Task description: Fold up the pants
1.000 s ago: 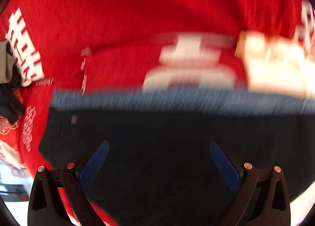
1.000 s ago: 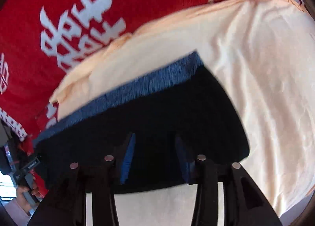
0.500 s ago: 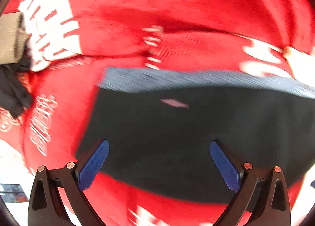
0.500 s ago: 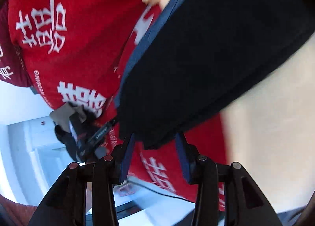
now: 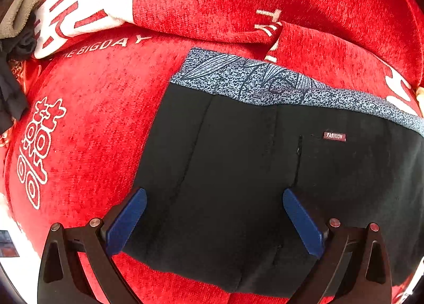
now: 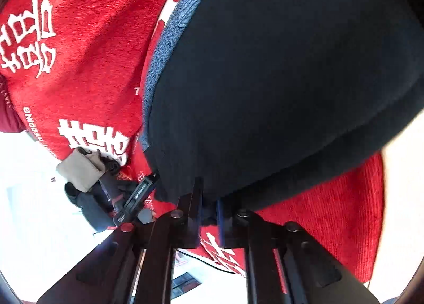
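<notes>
A fold of the black pants point(image 6: 278, 79) is seen pinched between the nearly closed blue pads of the right hand-held gripper point(image 6: 209, 214), the hem gathered at about 6 o'clock in the right wrist view. In the left wrist view the left hand-held gripper point(image 5: 214, 214) is shown with its jaws spread wide and nothing between them, poised over the lower part of the garment. The pants are laid across a red blanket point(image 5: 92, 132) printed with white characters, the speckled blue waistband point(image 5: 265, 84) lying towards 12 o'clock and a small label point(image 5: 334, 136) sewn just below it at 2 o'clock. A cream cloth point(image 6: 405, 211) is glimpsed at 3 o'clock in the right wrist view. Only a thin edge appears to be held, so a slip may be expected if the cloth is pulled hard. The plush blanket could also be caught and dragged up with the fold, and the unsupported left side might be left bunched or skewed.
</notes>
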A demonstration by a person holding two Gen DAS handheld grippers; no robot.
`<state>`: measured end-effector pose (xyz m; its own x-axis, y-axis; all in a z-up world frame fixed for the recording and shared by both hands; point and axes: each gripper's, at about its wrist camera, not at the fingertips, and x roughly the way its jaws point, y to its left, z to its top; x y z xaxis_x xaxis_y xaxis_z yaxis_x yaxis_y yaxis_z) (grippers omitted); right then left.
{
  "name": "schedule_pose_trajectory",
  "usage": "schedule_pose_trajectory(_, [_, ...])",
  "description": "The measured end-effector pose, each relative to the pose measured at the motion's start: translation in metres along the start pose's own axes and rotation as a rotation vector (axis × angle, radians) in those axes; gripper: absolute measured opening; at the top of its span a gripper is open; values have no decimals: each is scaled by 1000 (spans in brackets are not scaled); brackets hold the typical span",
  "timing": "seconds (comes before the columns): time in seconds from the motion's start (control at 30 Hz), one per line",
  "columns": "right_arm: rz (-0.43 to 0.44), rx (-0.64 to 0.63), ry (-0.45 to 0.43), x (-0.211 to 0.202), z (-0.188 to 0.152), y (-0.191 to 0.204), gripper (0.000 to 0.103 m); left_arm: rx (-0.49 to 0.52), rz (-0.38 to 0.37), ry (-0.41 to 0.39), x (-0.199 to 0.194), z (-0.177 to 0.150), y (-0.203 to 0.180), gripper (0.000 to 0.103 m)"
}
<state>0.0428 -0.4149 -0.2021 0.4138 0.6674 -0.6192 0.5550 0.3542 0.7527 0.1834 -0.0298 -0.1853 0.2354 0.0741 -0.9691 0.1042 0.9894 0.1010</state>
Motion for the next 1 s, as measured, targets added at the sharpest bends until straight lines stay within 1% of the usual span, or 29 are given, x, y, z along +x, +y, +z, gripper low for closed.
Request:
schedule_pose_trajectory(0.03, [-8,-43,-14,-5,-3,10,9,9,11,-1,-2,-2,-1,103])
schedule_pose_trajectory(0.07, [-40,-96,-20,-8,-10,19,9,19,22,-3,-4,-4,-1,103])
schedule_pose_trajectory(0.13, [-111,-131,-25,-7,-19,17,9,28,30,-12,-2,-11,4,103])
schedule_pose_trajectory(0.2, [-160,-83,-14,0,-24,-1,9,36,52,-14,-2,-11,2,103])
schedule_pose_trajectory(0.23, [-157,-54,-19,-2,-26,-8,10,41,76,-3,-5,-10,1,103])
schedule_pose_trajectory(0.27, [-156,-42,-22,-7,-28,-11,16,52,97,15,-10,-9,-1,103])
schedule_pose_trajectory(0.3, [-191,-57,-13,-15,-31,-9,25,64,99,18,-18,-10,-3,103])
schedule_pose_trajectory(0.33, [-242,-84,2,-23,-32,-6,29,82,92,-6,-33,-15,-5,103])
schedule_pose_trajectory(0.37, [-271,-115,3,-33,-33,-3,29,98,91,-27,-45,-18,-9,103])
schedule_pose_trajectory(0.4, [-299,-169,-18,-49,-34,4,29,115,88,-46,-58,-22,-14,103])
schedule_pose_trajectory(0.43, [-327,-216,-46,-61,-32,10,29,134,78,-62,-71,-25,-22,103])
schedule_pose_trajectory(0.5, [-386,-319,-120,-81,-21,29,29,176,31,-91,-91,-30,-48,103])
schedule_pose_trajectory(0.57, [-423,-383,-161,-86,-5,42,29,210,-49,-109,-102,-38,-86,103])
schedule_pose_trajectory(0.63, [-479,-430,-156,-77,12,43,29,224,-127,-90,-97,-42,-126,103])
schedule_pose_trajectory(0.67, [-529,-458,-143,-70,16,41,29,236,-158,-66,-90,-46,-151,103])
schedule_pose_trajectory(0.7, [-585,-485,-126,-63,18,34,23,256,-176,-42,-79,-48,-165,103])
schedule_pose_trajectory(0.73, [-596,-500,-122,-62,17,26,17,302,-162,-17,-64,-56,-184,103])
schedule_pose_trajectory(0.77, [-582,-516,-145,-68,14,20,13,328,-137,-13,-55,-63,-190,103])
schedule_pose_trajectory(0.8, [-612,-513,-144,-73,12,17,8,310,-151,-57,-56,-67,-187,103])
schedule_pose_trajectory(0.83, [-643,-501,-140,-78,10,13,8,291,-178,-46,-57,-67,-181,103])
schedule_pose_trajectory(0.87, [-640,-479,-133,-84,9,9,9,284,-195,-17,-57,-66,-176,103])
schedule_pose_trajectory(0.9, [-662,-439,-127,-93,8,4,13,286,-186,10,-60,-63,-172,103])
schedule_pose_trajectory(0.93, [-647,-423,-136,-102,8,2,15,285,-175,26,-63,-59,-170,103])
schedule_pose_trajectory(0.97, [-609,-419,-161,-113,8,4,15,281,-163,21,-69,-54,-167,103])
schedule_pose_trajectory(1.0, [-589,-428,-188,-123,11,8,19,282,-164,-5,-76,-47,-166,103])
